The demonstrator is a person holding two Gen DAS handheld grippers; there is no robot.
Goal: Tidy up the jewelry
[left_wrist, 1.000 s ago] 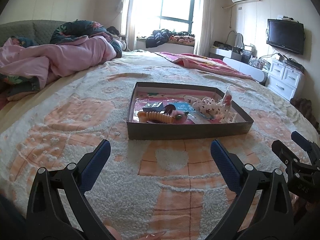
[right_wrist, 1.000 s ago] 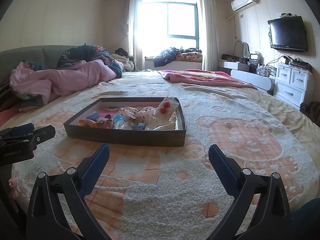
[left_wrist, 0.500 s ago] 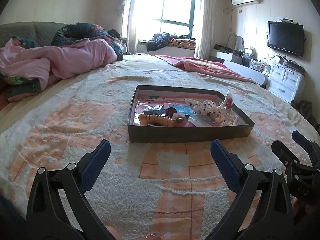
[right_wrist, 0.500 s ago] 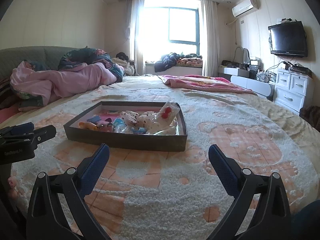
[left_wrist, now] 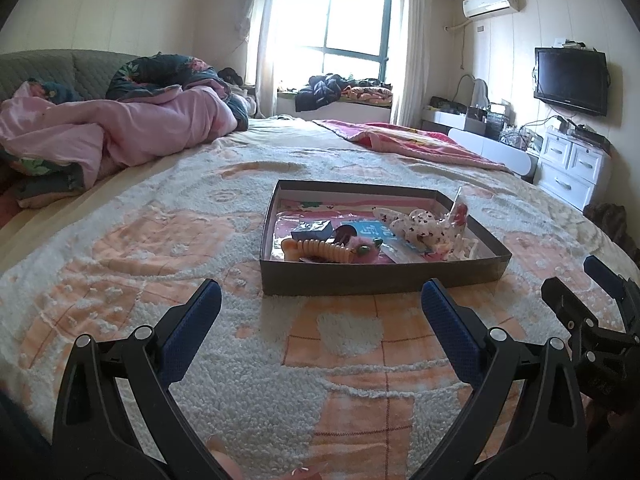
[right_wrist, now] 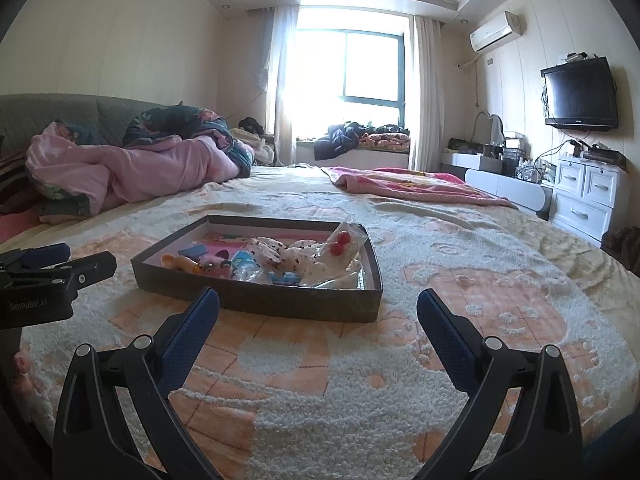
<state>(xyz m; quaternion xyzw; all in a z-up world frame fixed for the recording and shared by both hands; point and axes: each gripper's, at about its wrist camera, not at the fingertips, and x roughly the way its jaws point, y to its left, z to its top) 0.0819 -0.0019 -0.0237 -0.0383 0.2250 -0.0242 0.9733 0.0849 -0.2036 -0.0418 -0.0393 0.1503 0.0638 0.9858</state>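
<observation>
Holding both tools low and level over the bed point(left_wrist: 120, 248), we point them toward the far window. Our left hand-held gripper point(left_wrist: 320, 312) hovers just above the fuzzy orange-and-white blanket point(right_wrist: 360, 380), its two blue-padded fingers point(left_wrist: 192, 328) spread wide with nothing between them. Our right hand-held gripper point(right_wrist: 318, 314) sits beside it at about the same height, its fingers likewise spread apart and empty; in the left wrist view it appears at the right edge point(left_wrist: 592, 304), slightly ahead of the left one. Both stop short of the shallow dark tray point(left_wrist: 380, 276), which lies flat on the blanket just beyond the fingertips, centred ahead of the left tool and a little left of centre ahead of the right tool. Inside the tray, toward its near left corner, lie an orange comb-like hair clip point(left_wrist: 320, 250), a small blue box point(left_wrist: 312, 230) and a pink fluffy piece point(left_wrist: 362, 246). Toward the right side lie a white spotted fabric item point(right_wrist: 296, 258) and a clear bag with red beads point(right_wrist: 342, 242). A rumpled pink quilt point(right_wrist: 132, 172) is heaped at the far left of the bed.
</observation>
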